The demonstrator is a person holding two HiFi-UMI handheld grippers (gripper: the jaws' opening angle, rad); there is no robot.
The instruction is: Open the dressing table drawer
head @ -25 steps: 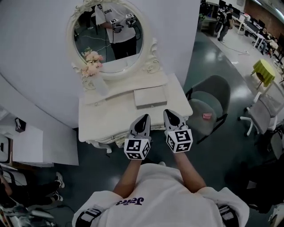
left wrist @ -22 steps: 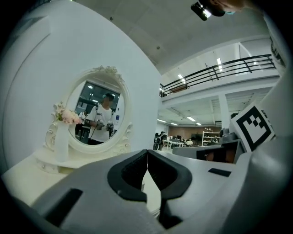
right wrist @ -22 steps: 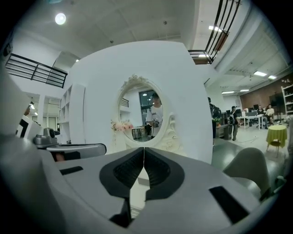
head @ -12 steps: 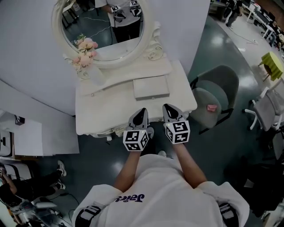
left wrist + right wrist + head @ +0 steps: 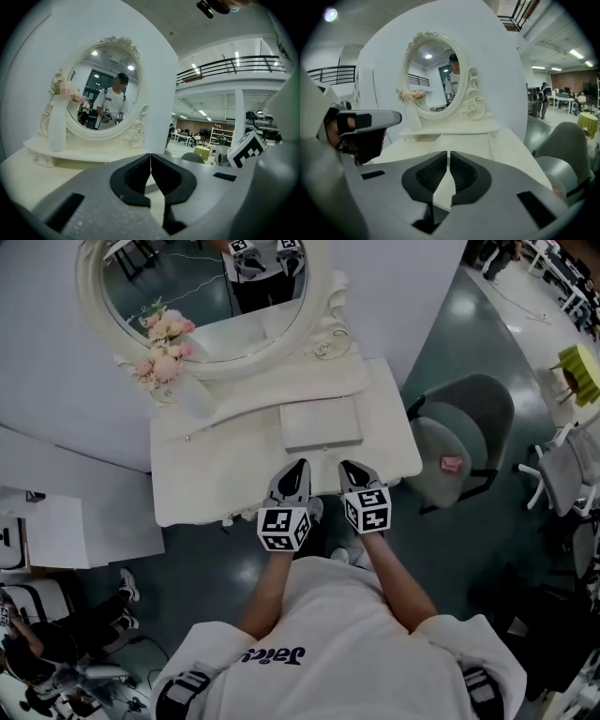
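- a grey chair (image 5: 469, 413) is carrying a small pink thing (image 5: 452, 464) on its seat;
- pink flowers (image 5: 161, 338) are standing in a white vase (image 5: 193, 399)

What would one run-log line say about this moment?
left gripper: jaws shut, empty | right gripper: jaws shut, empty | dressing table: no drawer pulled out

Dressing table mirror (image 5: 202, 306), top beyond the edge

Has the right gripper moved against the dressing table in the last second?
Yes. The right gripper has sunk toward the dressing table's front edge; it looks smaller against the tabletop than before.
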